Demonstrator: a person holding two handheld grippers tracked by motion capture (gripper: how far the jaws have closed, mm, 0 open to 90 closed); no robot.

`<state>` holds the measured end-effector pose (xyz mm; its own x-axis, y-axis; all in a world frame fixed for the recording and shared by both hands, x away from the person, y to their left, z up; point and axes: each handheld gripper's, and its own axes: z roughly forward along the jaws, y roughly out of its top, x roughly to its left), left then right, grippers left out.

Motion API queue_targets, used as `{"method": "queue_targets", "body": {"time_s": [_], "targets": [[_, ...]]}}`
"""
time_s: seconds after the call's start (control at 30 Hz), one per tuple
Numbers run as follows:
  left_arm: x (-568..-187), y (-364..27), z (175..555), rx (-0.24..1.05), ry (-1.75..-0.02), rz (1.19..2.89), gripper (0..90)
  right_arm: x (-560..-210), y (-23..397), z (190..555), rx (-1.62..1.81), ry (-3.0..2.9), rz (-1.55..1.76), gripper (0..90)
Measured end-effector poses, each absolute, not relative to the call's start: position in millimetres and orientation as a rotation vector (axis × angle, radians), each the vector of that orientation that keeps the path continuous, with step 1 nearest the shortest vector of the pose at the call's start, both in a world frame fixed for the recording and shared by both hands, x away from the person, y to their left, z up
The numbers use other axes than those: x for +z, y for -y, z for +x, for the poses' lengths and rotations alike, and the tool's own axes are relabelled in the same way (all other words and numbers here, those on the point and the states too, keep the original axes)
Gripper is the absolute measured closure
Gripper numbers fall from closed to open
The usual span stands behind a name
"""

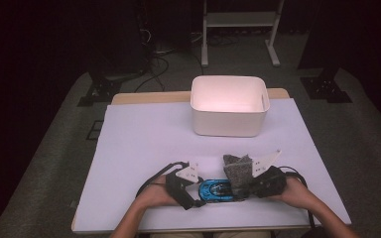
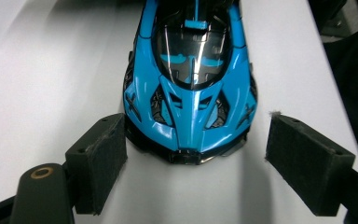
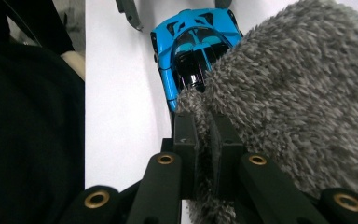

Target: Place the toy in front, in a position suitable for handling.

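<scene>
My right tool (image 3: 204,122) pinches the fuzzy grey cloth (image 3: 298,93) tight; my left tool (image 2: 193,156) sits released around the blue toy car (image 2: 191,79) nose — I'd squeeze it first, then rub gently toward 9 o'clock.

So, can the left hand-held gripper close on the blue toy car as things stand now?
Probably yes. The left hand-held gripper is open, its pads on either side of the blue toy car nose, nothing between. The grey cloth lies on the other end.

A glossy blue toy car (image 1: 215,190) with a dark glass canopy sits upright on its wheels near the white table's front edge. A fuzzy grey cloth (image 1: 239,172) drapes over one end, apparently resting on the car's body.
</scene>
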<state>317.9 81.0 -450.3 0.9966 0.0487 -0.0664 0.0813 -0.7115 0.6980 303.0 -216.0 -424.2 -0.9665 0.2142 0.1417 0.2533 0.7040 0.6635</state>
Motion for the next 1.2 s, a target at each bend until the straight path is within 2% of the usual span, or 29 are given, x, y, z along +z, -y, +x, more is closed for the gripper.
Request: {"method": "queue_targets", "body": {"time_s": [0.27, 0.57, 0.63, 1.07, 1.13, 1.2], "targets": [[-448, -80, 325, -0.12, -0.128, 2.351, 19.5, -426, 218, 298, -1.153, 2.85, -0.407, 83.5], [-452, -80, 339, -0.202, -0.255, 2.337, 19.6, -428, 221, 294, -1.182, 2.844, -0.423, 84.0], [-450, -79, 341, -0.212, -0.296, 2.334, 22.9, -428, 221, 292, -1.177, 2.843, -0.41, 84.0], [-447, -62, 348, -0.339, -0.344, 2.334, 23.3, -430, 225, 282, -1.225, 2.879, -0.415, 84.3], [-449, -62, 350, -0.389, -0.353, 2.324, 27.3, -430, 227, 280, -1.242, 2.869, -0.429, 84.3], [-449, -62, 349, -0.383, -0.349, 2.321, 27.9, -431, 229, 279, -1.248, 2.873, -0.432, 84.3]]}}
